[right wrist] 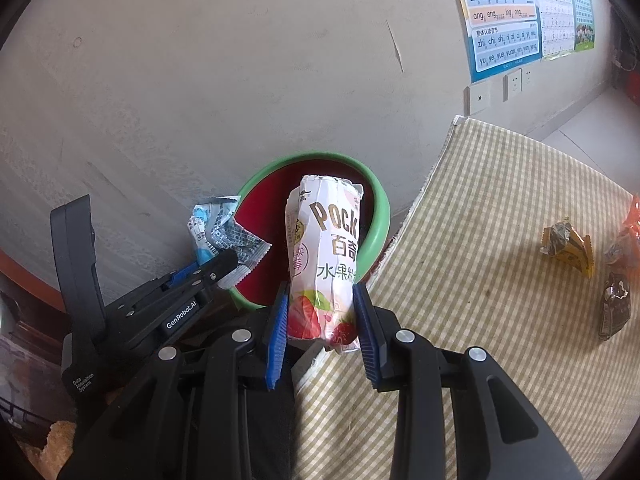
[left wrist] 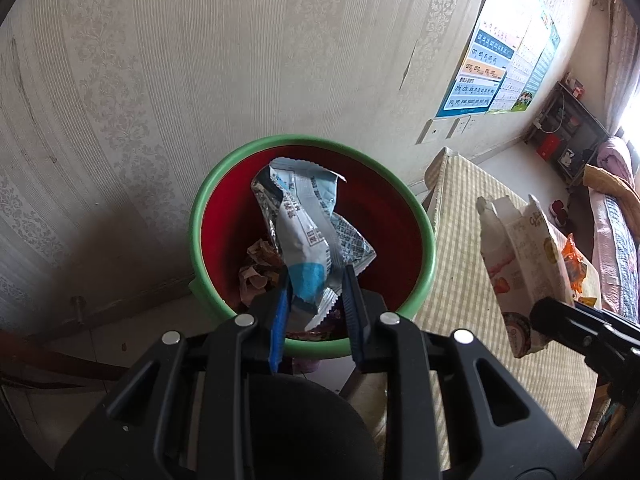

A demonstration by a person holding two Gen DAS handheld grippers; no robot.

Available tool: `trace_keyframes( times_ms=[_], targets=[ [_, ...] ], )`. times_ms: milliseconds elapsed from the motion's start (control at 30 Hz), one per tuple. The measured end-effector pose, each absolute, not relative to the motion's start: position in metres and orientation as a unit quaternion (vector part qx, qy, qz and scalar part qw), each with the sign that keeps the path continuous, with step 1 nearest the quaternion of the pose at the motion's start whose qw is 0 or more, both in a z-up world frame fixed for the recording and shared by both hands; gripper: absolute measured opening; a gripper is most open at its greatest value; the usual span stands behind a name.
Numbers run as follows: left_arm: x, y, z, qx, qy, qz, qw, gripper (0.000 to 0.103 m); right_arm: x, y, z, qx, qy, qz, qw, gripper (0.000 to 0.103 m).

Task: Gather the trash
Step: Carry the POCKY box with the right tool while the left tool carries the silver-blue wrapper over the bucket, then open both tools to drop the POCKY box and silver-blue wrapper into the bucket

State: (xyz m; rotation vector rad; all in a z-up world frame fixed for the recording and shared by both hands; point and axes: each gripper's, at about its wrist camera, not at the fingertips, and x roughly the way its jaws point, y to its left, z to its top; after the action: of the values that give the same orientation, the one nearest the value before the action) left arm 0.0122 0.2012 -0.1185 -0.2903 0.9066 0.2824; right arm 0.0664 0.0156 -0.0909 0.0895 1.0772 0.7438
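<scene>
Hovering over the green-rimmed red bin (left wrist: 416, 216), the left gripper (left wrist: 316, 292) pinched a crumpled blue-and-white wrapper (left wrist: 304, 216) between its blue pads, the wrapper hanging just ahead of the fingers and over the bin's mouth. The right gripper (right wrist: 322, 316) clasped a Pocky box (right wrist: 326, 252) by its lower end, the bin just beyond it. The step in hand looked like the drop: the left jaws needed only to part, while the right needed to carry forward over the rim first. The box read "POCK", with Chinese characters and strawberries. "GenRobot.AI" was printed on the left gripper. A wall poster (right wrist: 502, 20) ahead listed pinyin: "an en in un", "zhi chi shi".
</scene>
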Motion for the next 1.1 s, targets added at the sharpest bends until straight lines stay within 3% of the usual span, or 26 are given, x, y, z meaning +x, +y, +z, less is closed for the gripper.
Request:
trace_keyframes(
  times_ms=[633,900,933,967,1000,1100],
  targets=[
    [0.039,0.225,-0.125,-0.134,0.447,0.148,0.872,0.024,0.104,0.052,-0.101,0.074,0.527,0.35,0.771,0.032],
    [0.046,0.235,-0.127,-0.144,0.444,0.165,0.869,0.024,0.112,0.076,-0.085,0.068,0.503,0.363,0.781,0.035],
    [0.046,0.236,-0.127,-0.147,0.441,0.169,0.869,0.031,0.113,0.077,-0.083,0.072,0.499,0.364,0.783,0.042],
    [0.045,0.237,-0.127,-0.15,0.439,0.173,0.869,0.045,0.114,0.077,-0.083,0.076,0.496,0.364,0.785,0.048],
    [0.044,0.238,-0.127,-0.153,0.437,0.173,0.869,0.05,0.115,0.076,-0.083,0.081,0.494,0.364,0.785,0.053],
    [0.041,0.234,-0.128,-0.145,0.438,0.173,0.87,0.051,0.114,0.065,-0.083,0.095,0.492,0.36,0.787,0.053]
  ],
)
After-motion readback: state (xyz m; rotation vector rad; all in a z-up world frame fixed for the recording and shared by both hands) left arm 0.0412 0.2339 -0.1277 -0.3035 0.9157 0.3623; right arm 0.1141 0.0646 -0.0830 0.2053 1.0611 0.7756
